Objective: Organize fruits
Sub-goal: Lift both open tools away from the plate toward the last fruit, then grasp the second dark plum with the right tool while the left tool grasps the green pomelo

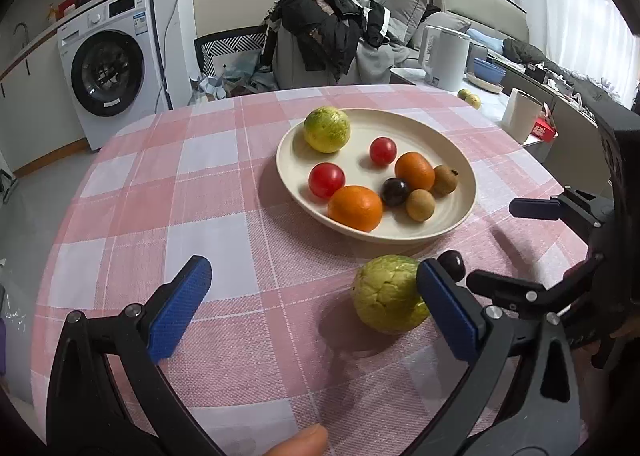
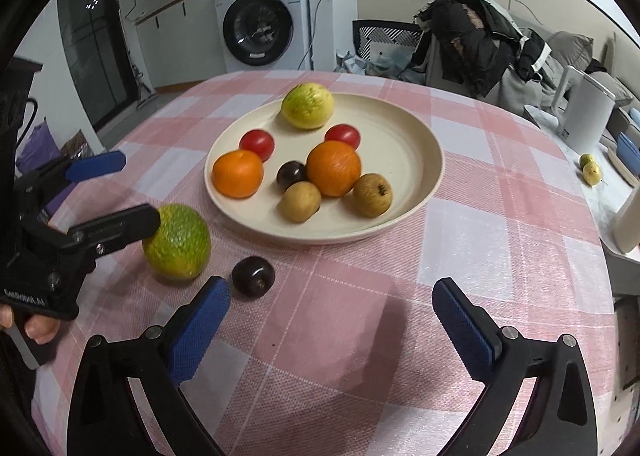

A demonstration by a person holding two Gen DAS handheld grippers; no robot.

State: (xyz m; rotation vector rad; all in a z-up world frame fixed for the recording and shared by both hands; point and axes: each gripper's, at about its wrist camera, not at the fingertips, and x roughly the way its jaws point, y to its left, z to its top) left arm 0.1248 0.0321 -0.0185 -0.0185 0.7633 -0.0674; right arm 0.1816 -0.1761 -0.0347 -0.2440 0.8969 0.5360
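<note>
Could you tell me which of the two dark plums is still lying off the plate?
The dark plum on the tablecloth beside the green fruit; the other plum sits on the plate between the oranges.

Ahead and left of the left tool: white washing machine point(image 1: 108, 68). Straight ahead: clothes-heaped chair point(image 1: 320, 36). Ahead right: white kettle point(image 1: 446, 56), paper roll point(image 1: 520, 114).
</note>
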